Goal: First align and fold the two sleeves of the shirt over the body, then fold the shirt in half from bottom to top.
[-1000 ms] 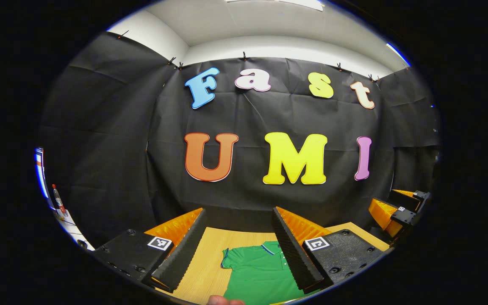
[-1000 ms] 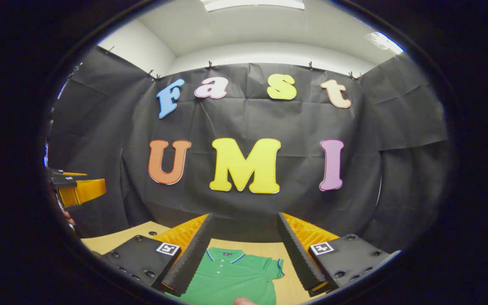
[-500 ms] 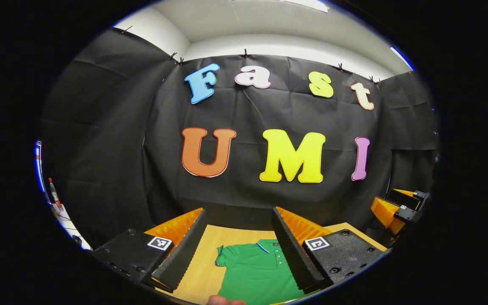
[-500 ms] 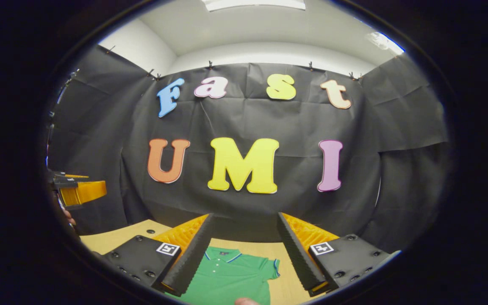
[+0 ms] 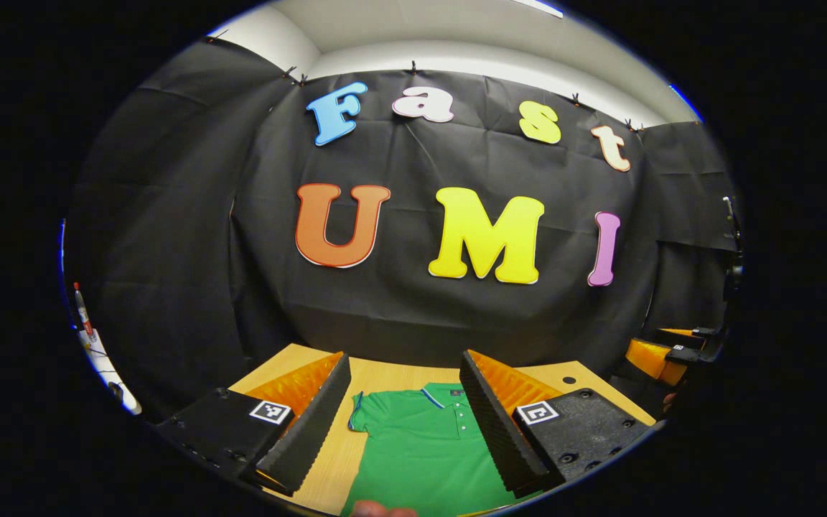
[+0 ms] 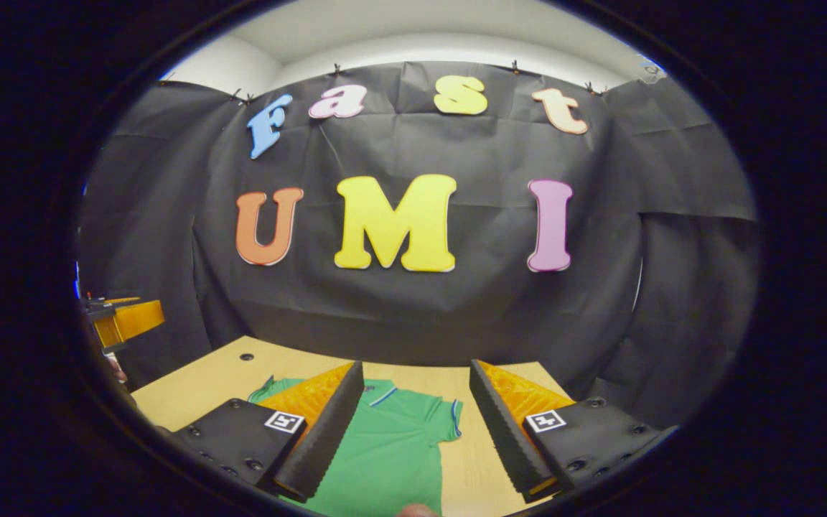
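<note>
Lying flat on the wooden table (image 5: 291, 359), the green shirt (image 5: 424, 449) sat below and ahead of both my grippers, its collar pointing away from me toward the booth wall. Seen along my left gripper (image 5: 403, 424), the shirt's near sleeve (image 5: 357, 418) reached out toward that gripper's left finger; seen along my right gripper (image 6: 417, 424), the other sleeve (image 6: 449, 418) lay spread between the fingers, nearer the right one. Both sleeves were still out to the sides and nothing was folded, so I judged the task had not begun: this was the approach to the first sleeve fold. My left gripper stood with its fingers wide apart and nothing between them, held clear above the cloth; my right gripper was likewise spread and empty. In the left gripper view my right gripper also showed far off at the right edge. The next move, as I judged it, called for lowering each gripper onto its own sleeve's outer edge, pinching one layer only and carrying it inward across the body.
</note>
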{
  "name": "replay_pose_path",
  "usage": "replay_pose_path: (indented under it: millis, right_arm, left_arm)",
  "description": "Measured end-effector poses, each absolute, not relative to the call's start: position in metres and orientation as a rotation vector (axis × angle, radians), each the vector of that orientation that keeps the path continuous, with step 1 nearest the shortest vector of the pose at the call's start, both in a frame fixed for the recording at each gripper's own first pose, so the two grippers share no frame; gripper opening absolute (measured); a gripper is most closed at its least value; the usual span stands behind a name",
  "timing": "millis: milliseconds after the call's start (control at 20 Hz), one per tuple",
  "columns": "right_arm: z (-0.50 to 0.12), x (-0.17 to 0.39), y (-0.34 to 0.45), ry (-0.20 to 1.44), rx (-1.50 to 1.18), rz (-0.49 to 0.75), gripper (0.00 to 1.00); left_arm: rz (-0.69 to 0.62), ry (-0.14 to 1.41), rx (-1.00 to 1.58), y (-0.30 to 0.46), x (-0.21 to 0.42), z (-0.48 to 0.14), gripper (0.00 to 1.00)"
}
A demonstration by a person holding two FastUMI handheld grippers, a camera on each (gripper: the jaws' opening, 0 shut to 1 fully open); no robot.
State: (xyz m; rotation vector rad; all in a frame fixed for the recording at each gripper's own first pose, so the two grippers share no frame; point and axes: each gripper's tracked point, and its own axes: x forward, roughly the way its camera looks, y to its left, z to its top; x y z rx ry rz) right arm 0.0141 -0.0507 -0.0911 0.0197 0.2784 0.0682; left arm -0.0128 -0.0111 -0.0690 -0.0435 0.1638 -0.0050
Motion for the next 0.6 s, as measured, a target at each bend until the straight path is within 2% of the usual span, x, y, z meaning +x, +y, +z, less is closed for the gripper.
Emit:
replay_pose_path:
  millis: [600]
  right_arm:
    - [-0.253, 0.094, -0.104, 0.617, 0.046, 0.073, 0.95]
  left_arm:
    - [-0.021, 0.236, 0.017, -0.038, 0.007, -0.093, 0.98]
